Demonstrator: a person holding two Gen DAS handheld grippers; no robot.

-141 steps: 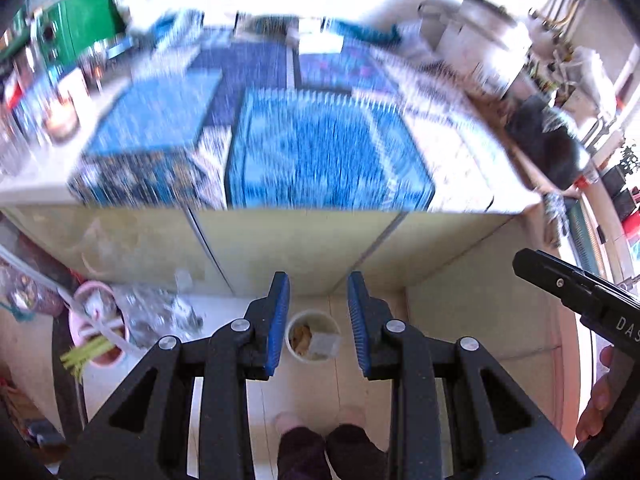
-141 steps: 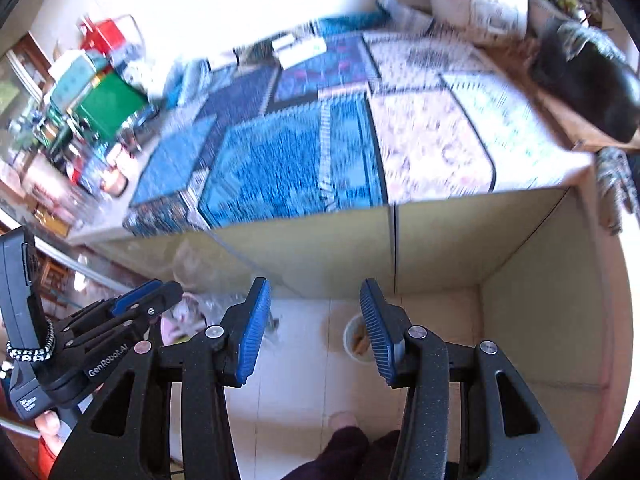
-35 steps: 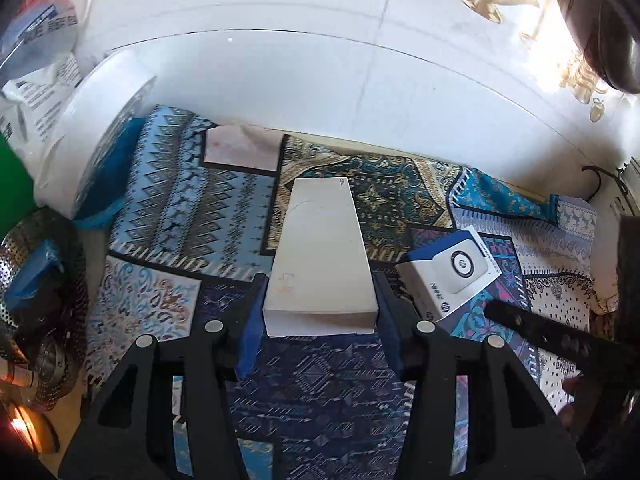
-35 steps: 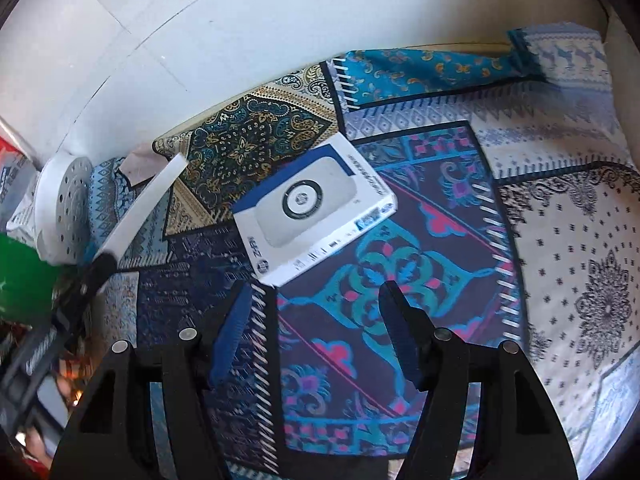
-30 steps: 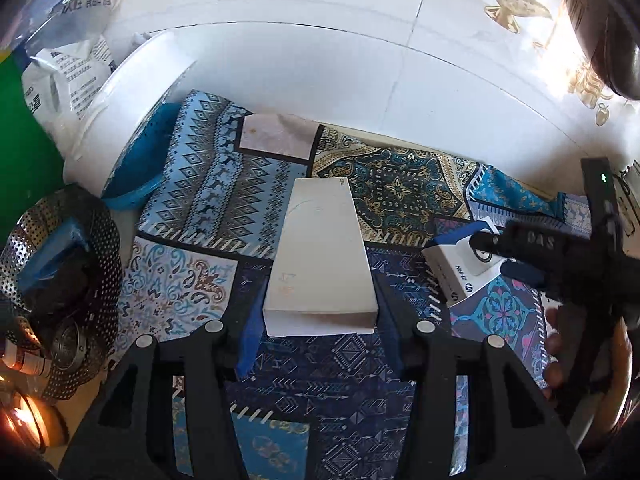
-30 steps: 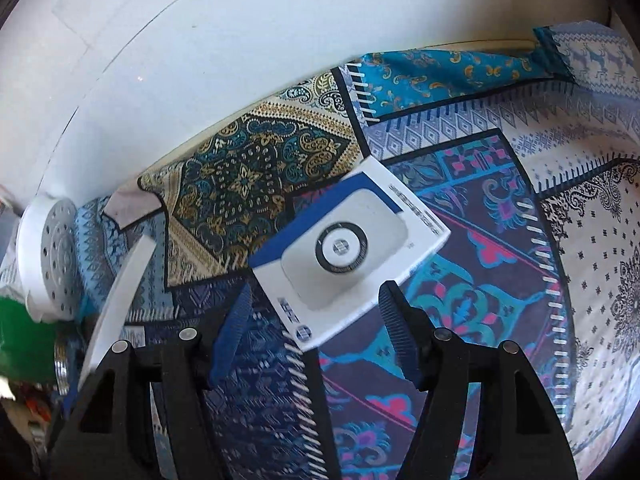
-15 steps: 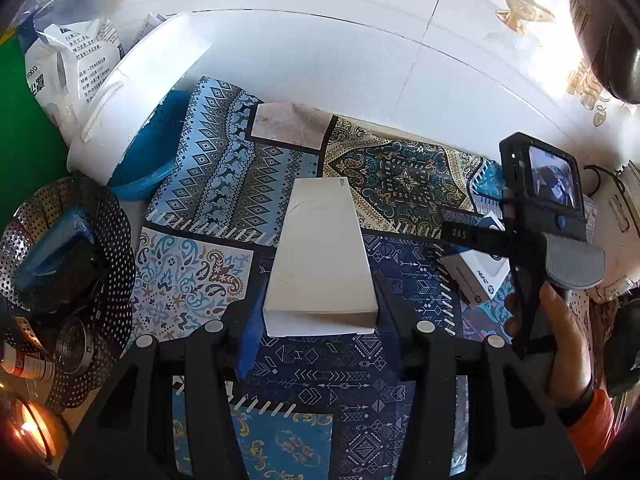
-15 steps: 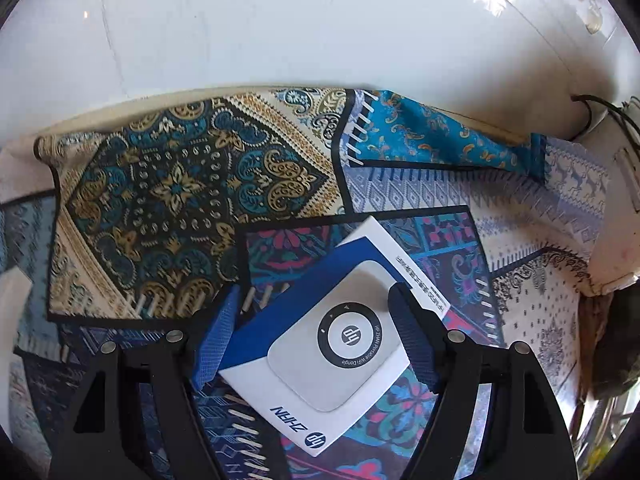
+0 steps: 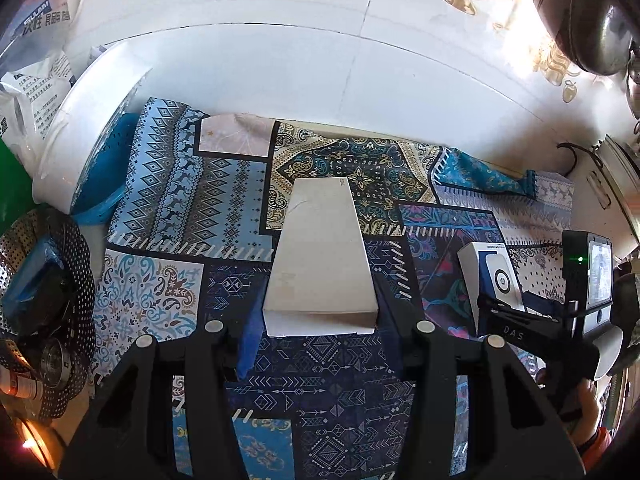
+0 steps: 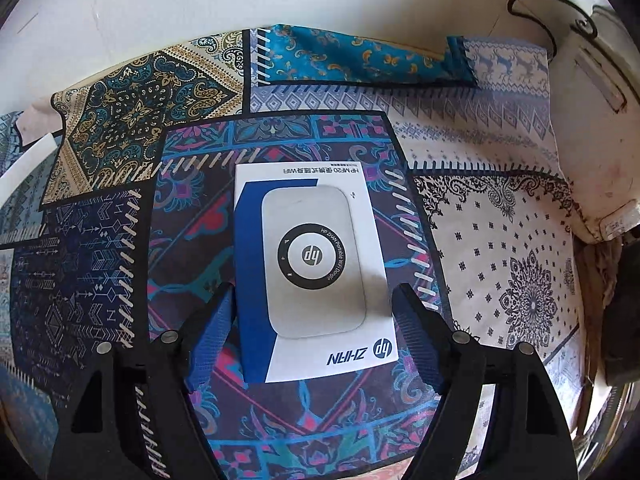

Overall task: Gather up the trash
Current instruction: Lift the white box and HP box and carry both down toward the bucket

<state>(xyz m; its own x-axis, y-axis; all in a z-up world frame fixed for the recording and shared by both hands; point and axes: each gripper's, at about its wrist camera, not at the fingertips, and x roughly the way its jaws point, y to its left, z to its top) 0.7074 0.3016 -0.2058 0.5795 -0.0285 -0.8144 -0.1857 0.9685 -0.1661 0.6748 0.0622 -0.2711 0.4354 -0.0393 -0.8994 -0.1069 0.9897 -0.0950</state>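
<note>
Since a second ago the right gripper (image 10: 312,312) has swung over the HP box (image 10: 310,270), which now sits squared up between its jaws rather than skewed ahead of them. Those jaws have just been opening and stand apart, one blue pad at each long side of the box with a sliver of cloth showing on either side, so nothing is pressed. It is a flat white carton with a blue band down its left side, a picture of a rounded grey dongle with a black ring in the middle, and the lettering upside down from this view. It lies flat on the patchwork cloth (image 10: 500,248).

Left gripper (image 9: 320,316) stays clamped on the near end of a plain white box (image 9: 322,256) (long, with a faint crease near its far end), which juts forward above the cloth. From the left wrist view the HP box (image 9: 494,280) lies off to the right, below the right gripper (image 9: 520,320). A perforated metal steamer basket (image 9: 68,320) sits at the left edge.
</note>
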